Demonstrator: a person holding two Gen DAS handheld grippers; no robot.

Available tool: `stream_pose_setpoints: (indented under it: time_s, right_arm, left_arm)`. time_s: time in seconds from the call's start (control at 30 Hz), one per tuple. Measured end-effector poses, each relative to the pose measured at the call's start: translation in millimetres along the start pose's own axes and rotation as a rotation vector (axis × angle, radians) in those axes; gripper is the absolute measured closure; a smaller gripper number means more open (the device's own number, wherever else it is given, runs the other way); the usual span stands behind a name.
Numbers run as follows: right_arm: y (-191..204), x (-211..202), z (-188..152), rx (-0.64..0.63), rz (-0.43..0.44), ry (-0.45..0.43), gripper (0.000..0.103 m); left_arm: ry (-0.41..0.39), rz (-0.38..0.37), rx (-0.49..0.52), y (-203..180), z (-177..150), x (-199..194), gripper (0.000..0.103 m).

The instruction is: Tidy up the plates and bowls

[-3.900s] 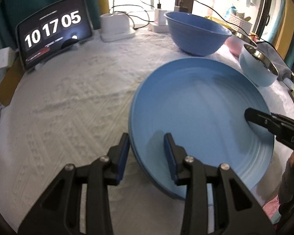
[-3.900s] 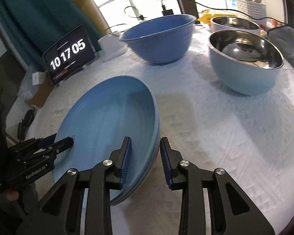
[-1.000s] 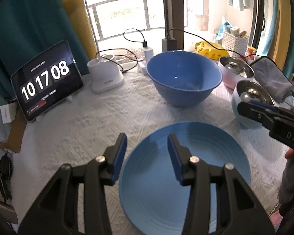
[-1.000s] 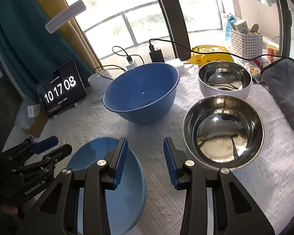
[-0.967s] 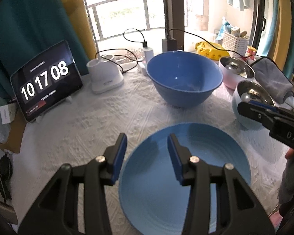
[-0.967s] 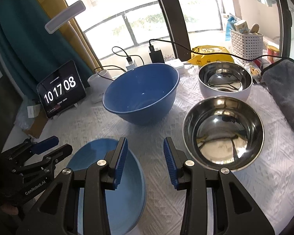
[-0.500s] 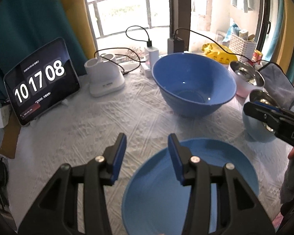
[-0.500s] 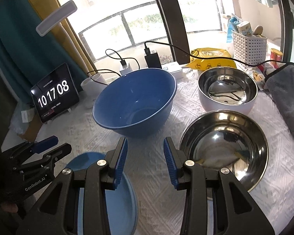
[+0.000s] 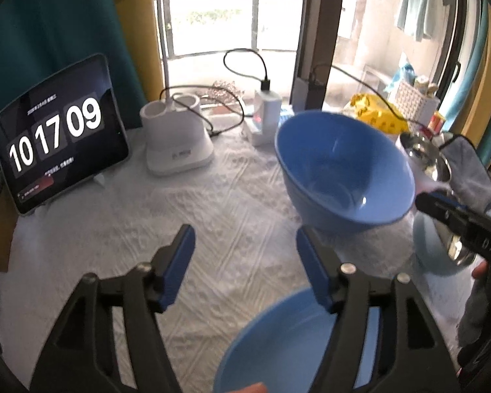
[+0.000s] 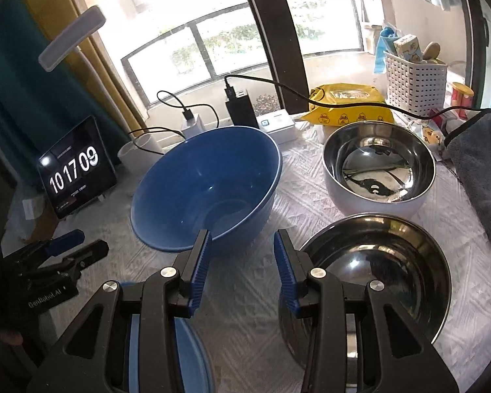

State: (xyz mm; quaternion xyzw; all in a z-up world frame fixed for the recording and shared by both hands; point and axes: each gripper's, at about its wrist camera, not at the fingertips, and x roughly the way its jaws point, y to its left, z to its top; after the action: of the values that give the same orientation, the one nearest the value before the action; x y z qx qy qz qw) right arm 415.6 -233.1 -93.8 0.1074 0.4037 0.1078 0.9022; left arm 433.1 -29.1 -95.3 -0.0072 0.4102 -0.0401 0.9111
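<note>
Both tongs have left the blue plates (image 9: 288, 347) stacked at the worktop's near edge and, empty, the left tongs (image 9: 242, 262) and right tongs (image 10: 240, 258) are opening toward the far blue bowl (image 10: 206, 186), likely next.

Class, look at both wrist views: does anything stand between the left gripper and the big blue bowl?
Nothing visible does. Only bare white tablecloth lies between the left gripper, whose jaws are opening and empty, and the big blue bowl. The blue plate sits nearer the camera, under the gripper.
</note>
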Motion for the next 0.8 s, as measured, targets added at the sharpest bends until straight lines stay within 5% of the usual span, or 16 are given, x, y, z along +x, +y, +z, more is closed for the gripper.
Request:
stream_pose_setpoints:
  time_s: [0.2, 0.8]
  right_arm:
    - [-6, 8, 7, 0.028, 0.010, -0.002, 0.054]
    - [-2, 49, 16, 0.030, -0.020, 0.045, 0.053]
  left_arm:
    - [-0.039, -0.057, -0.042, 2, 18, 6, 0.034]
    - [0.068, -0.118, -0.015, -24, 27, 59, 0.034]
